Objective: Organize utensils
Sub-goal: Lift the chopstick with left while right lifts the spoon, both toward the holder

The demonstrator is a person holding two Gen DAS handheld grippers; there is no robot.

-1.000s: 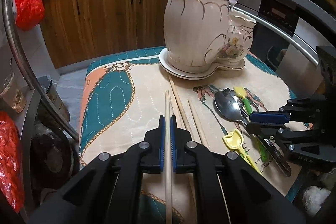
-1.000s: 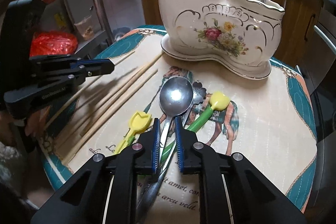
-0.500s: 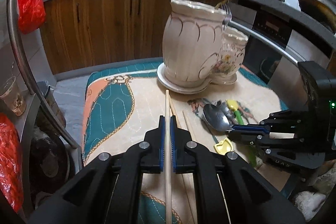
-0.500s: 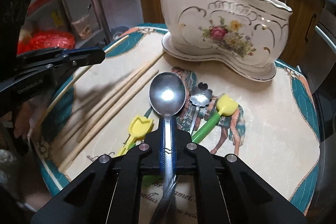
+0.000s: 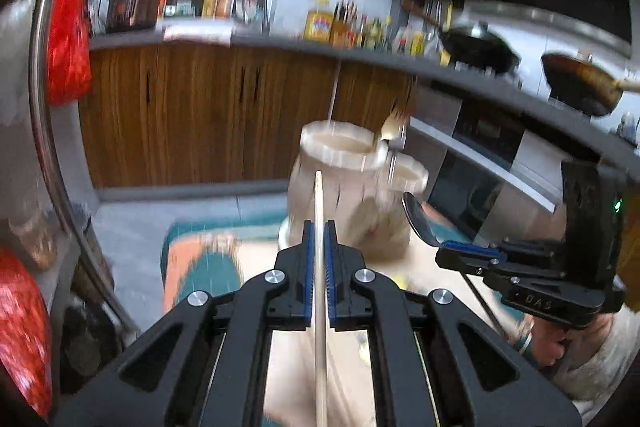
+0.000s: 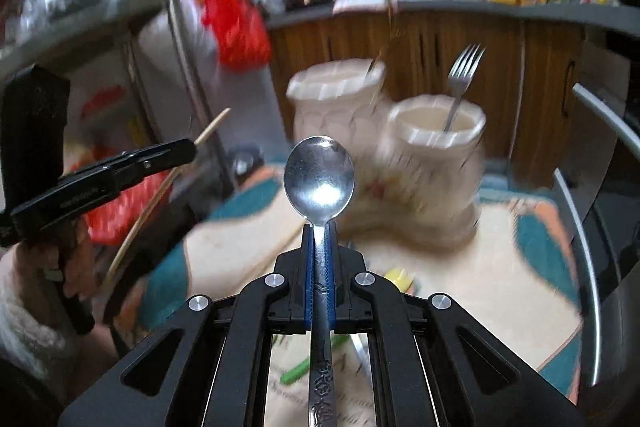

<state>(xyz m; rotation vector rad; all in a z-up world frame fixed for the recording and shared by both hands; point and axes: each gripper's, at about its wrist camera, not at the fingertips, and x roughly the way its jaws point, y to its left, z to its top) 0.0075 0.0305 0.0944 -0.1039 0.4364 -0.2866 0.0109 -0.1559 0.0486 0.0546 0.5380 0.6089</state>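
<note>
My left gripper (image 5: 319, 227) is shut on a wooden chopstick (image 5: 319, 199) and holds it raised, its tip in front of the cream ceramic utensil holder (image 5: 340, 187). My right gripper (image 6: 320, 231) is shut on a metal spoon (image 6: 319, 181), bowl up, lifted above the table. The holder (image 6: 436, 155) has a tall and a low compartment; a fork (image 6: 460, 79) stands in the low one. The left gripper also shows in the right wrist view (image 6: 188, 149), and the right gripper in the left wrist view (image 5: 444, 249).
A patterned cloth (image 6: 500, 267) covers the table. A green and yellow plastic utensil (image 6: 396, 277) and more chopsticks (image 6: 280, 247) lie on it. A metal rack pole (image 5: 52, 147) stands at the left. Wooden cabinets (image 5: 200, 115) and a cluttered counter are behind.
Both grippers have lifted up from the table, the left with the chopstick and the right with the spoon. Both views now tilt up toward the holder's rims.
</note>
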